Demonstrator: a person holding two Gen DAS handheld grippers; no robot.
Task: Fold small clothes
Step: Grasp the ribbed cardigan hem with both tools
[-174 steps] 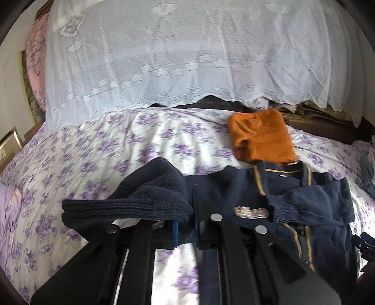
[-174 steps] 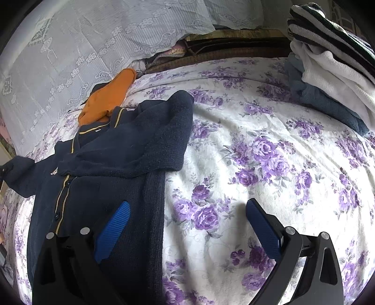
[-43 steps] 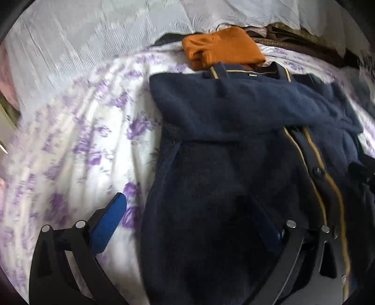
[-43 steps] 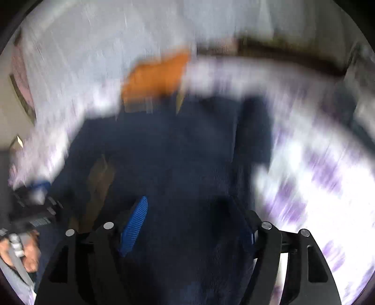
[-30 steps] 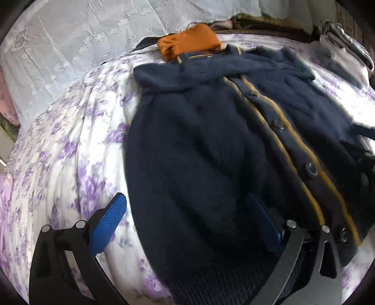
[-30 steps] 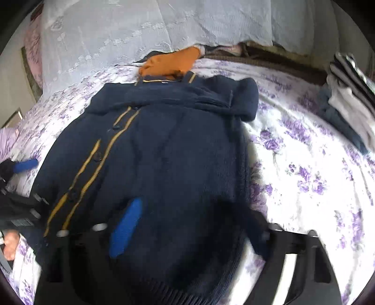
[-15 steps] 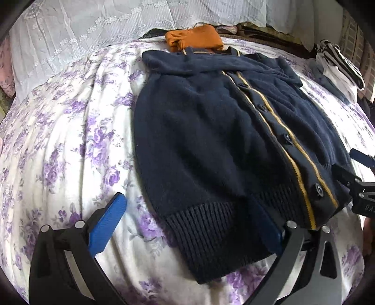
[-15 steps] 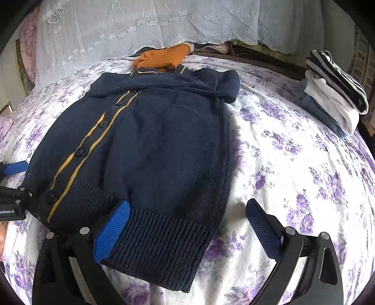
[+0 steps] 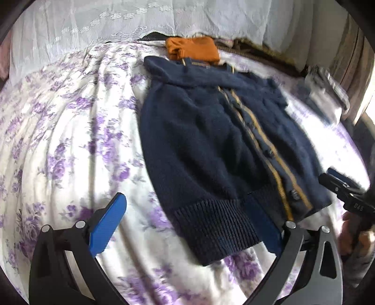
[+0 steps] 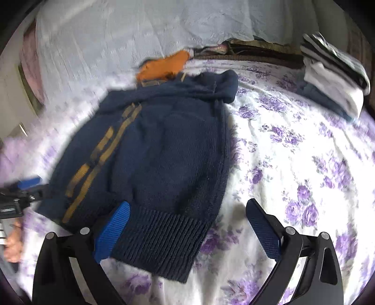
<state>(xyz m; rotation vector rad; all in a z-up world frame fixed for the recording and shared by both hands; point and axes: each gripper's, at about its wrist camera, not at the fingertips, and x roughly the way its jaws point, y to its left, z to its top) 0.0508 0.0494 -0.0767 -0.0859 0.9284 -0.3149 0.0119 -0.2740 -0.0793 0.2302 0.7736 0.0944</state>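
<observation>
A small navy knit cardigan (image 9: pixel 211 145) with a mustard button band lies flat on the flowered bedspread (image 9: pixel 70 131), both sleeves folded across the chest. It also shows in the right wrist view (image 10: pixel 159 150). My left gripper (image 9: pixel 187 223) is open and empty, its jaws either side of the ribbed hem's left corner. My right gripper (image 10: pixel 187 225) is open and empty, its jaws either side of the hem's right corner. Each gripper shows at the edge of the other's view: the right gripper (image 9: pixel 344 190), the left gripper (image 10: pixel 25 187).
A folded orange garment (image 9: pixel 192 49) lies just beyond the cardigan's collar. A stack of folded clothes (image 10: pixel 335 70), striped, white and blue-grey, sits at the far right of the bed. A white lace cover (image 9: pixel 117 21) hangs behind the bed.
Both grippers, open throughout, have drawn back from above the cardigan's body to its ribbed hem. Earlier the left gripper held a sleeve; that sleeve now lies folded across the chest.
</observation>
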